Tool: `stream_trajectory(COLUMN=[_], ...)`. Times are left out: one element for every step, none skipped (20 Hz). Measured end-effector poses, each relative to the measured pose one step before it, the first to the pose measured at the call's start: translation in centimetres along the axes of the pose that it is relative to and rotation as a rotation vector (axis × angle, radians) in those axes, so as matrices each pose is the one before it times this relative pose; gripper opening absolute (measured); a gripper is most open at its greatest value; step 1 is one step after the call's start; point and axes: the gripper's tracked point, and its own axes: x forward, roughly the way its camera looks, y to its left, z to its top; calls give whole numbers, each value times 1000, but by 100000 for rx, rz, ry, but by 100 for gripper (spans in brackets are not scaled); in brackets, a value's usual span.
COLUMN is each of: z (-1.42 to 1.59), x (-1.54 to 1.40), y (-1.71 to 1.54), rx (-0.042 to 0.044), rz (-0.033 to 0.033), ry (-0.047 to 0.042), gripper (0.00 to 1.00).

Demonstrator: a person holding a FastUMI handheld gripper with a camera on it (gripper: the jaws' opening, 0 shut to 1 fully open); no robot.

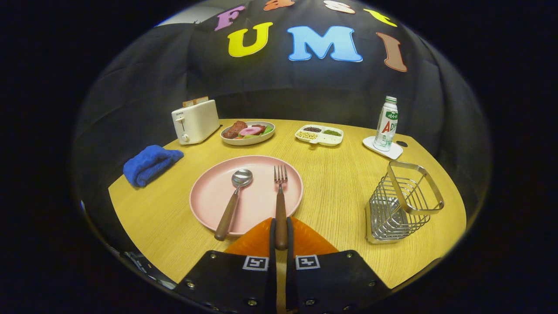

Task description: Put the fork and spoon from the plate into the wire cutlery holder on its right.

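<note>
Nearest: gripper [281,233], fingers closed tight on the brown wooden handle of the fork [280,205], one finger pressing each side of the handle's near end. From there, fork running straight out toward 12 o'clock, tines resting on the pink plate [261,205], handle crossing the plate's near rim. Just to 10 o'clock of the fingers, spoon [231,200] lying on the same plate, bowl up toward 12, wooden handle angled back toward 7 and overhanging the rim, apart from the fork. At 3 o'clock of the plate, well clear of it on the wooden table [340,183], wire cutlery holder [399,205], upright, with a flat metal handle loop over the top. At 9 to 10 o'clock, folded blue cloth [150,163] near the table edge. Farther off: white toaster [195,121] at 11, bowl of toy food [247,132] at 12, white divided dish of beans [319,134] at 1, bottle [386,124] standing on a white coaster [383,148] at 2.
</note>
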Motion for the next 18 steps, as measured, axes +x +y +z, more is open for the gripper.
stream_trajectory(z=[279,264,368,471,531,586,624,558,608,411,320,224,188,179,174,145,77,-51], x=[-289,-160,-287,-315,-394,-443,-554,-552,-557,-557,-530,-487,-479,-435,-380,-379,-358,-557], y=[-162,-318,-414,-530,-627,-671,-873,-950,-1032,-1123,-1212,-1278,-1298,-1258,-1151,-1029,-846,-741], rx=[-509,-1132,-1020,-641,-397,-391,-525,-248,-171,-264,-605,-230,-505,-112,-119,-165,-792,-1276], rz=[-317,-619,-979,-988,-995,-1341,-1610,-1882,-1893,-1851,-1995,-2142,-2279,-2128,-1758,-1498,-991,-780], ry=[-371,-90,-34,-309,-594,-673,-737,-943,-880,-526,290,-214,443,56,547,585,936,1261], gripper=[8,8,8,8,8,8,8,8,8,8,8,8,8,8,8,8,8,8])
